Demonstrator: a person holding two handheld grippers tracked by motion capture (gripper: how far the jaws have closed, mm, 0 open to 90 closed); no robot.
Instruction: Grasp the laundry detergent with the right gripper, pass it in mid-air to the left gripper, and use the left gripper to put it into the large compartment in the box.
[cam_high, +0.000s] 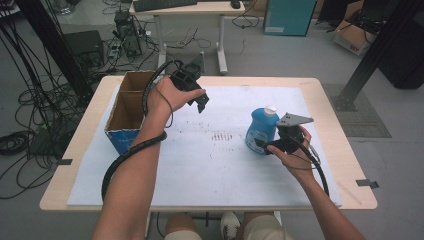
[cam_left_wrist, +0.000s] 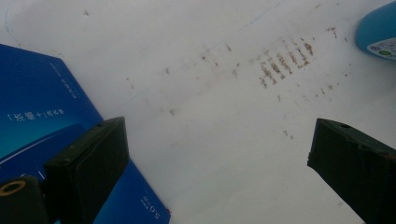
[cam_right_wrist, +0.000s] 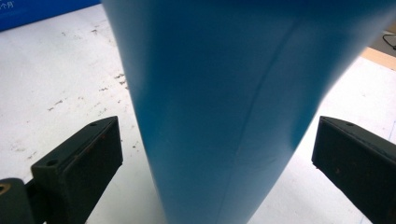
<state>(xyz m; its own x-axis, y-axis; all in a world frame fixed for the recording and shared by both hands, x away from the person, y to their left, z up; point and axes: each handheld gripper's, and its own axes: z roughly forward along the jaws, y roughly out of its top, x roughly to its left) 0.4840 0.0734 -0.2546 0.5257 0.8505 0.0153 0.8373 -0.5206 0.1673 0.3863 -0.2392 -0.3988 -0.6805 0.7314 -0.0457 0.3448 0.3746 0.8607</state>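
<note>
White table sheet (cam_high: 210, 165): right gripper (cam_high: 270, 146) jaws spread around blue bottle (cam_high: 261, 129); left gripper (cam_high: 200, 102) jaws spread.

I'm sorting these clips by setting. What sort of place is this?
Probably a lab or workshop, not a home: cables sprawl over the grey floor, a desk with a keyboard stands behind, and black frame posts flank the work table.

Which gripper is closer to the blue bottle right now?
Right. The right gripper is at the blue bottle, its open jaws either side of the body without clamping it. The left gripper hangs open above the white mat, nearer the cardboard box.
</note>
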